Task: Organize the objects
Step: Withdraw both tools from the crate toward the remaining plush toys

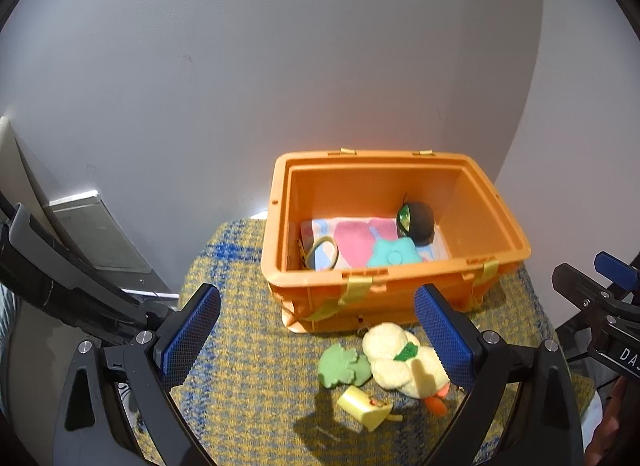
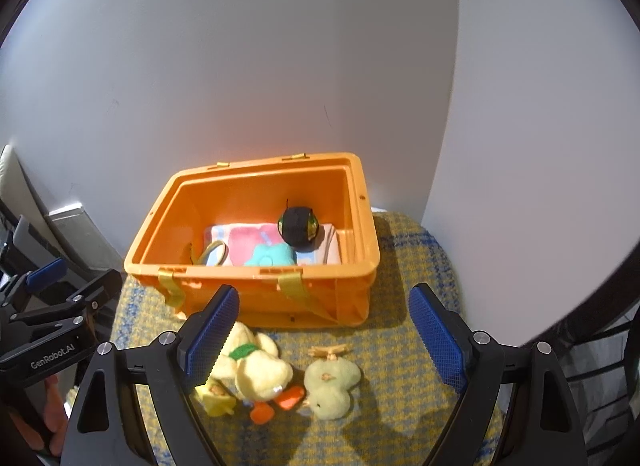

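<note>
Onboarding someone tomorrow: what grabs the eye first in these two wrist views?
The orange bin dominates, at the back of the yellow-blue woven mat by the white wall, with a black ball and a teal plush lying on a pastel cloth inside. Before it lie a cream duck plush and a green plush. Both the left gripper and right gripper hover open.
</note>
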